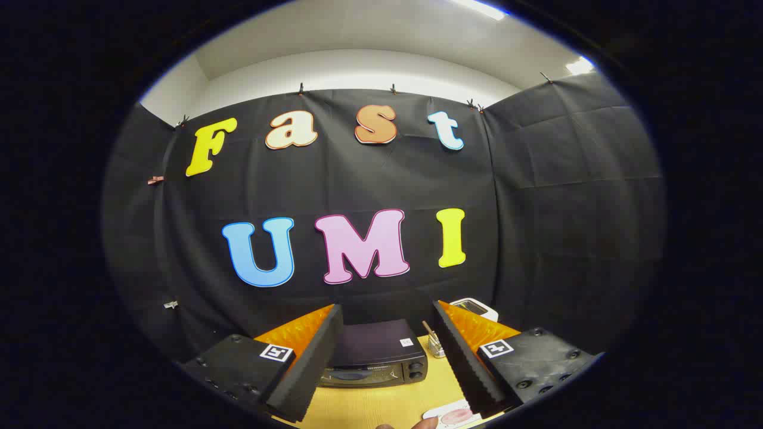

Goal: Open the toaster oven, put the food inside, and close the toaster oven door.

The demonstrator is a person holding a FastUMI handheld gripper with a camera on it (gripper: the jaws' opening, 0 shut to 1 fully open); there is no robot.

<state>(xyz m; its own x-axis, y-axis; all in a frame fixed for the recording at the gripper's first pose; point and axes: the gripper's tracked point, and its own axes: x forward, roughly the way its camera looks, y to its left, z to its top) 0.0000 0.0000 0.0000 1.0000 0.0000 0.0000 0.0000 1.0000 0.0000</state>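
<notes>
1. Tongs (387, 357) are spread wide apart, both fingers clamping nothing, just open air between them.
2. Toaster oven (375, 354) sits on the tabletop (369, 408), beyond the fingertips and framed in the gap between the two fingers, nearer the left finger, which covers its left end.
3. Oven is dark, boxy, with a flat top; a small pale sticker sits near the right rear of the top.
4. Oven door looks closed: the front glass panel stands upright and flush, with knobs at the right end of the front face.
5. Tongs are not touching the oven; bare tabletop shows between the fingers and the oven front.
6. Food (456, 416) is a pinkish round item on a small white plate (438, 412), lying on the tabletop low down beside the right finger, partly hidden by it. Can't tell what kind of food it is.
7. A person's fingertips (417, 424) show at the near edge of the tabletop, just beside the plate.
8. A small wire holder with a stick in it (434, 342) stands right of the oven, close to the inner side of the right finger.
9. A white device (477, 308) sits farther back, behind the right finger, against the black cloth wall.
10. Tabletop is light wood tone.
</notes>
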